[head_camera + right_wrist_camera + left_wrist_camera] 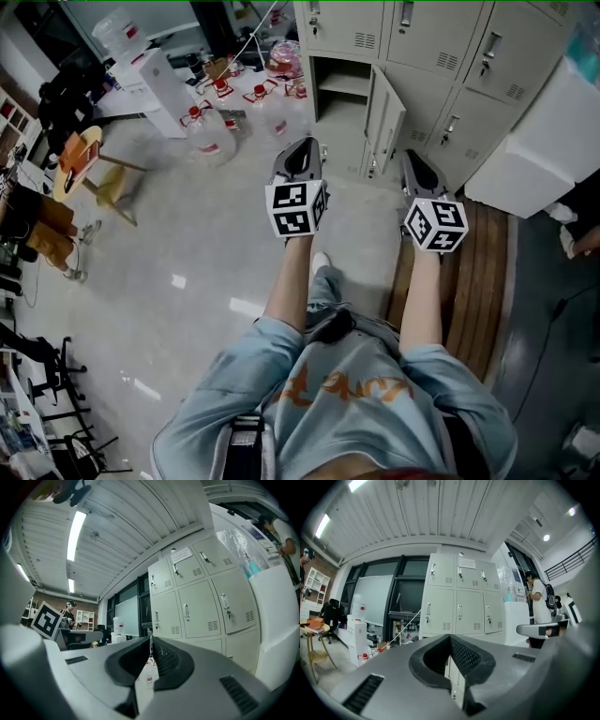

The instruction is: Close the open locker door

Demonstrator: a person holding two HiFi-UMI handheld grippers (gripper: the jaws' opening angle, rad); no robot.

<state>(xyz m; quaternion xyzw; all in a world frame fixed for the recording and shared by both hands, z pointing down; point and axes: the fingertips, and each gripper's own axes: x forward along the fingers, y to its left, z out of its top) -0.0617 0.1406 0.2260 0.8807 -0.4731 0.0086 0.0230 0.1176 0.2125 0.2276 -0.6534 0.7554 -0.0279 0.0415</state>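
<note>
In the head view a bank of pale grey lockers stands ahead. One lower door hangs open, swung out toward me beside its empty compartment. My left gripper points at the open door's edge, a short way off, jaws shut and empty. My right gripper is level with it, to the right of the door, also shut and empty. In the left gripper view the shut left gripper hides the lower lockers; the upper lockers show above. The right gripper view shows the shut right gripper before the lockers.
Water jugs with red caps and a white unit stand on the floor to the left of the lockers. A wooden stool is farther left. A slatted wooden bench and a big white box lie at right. A person in white stands by the lockers.
</note>
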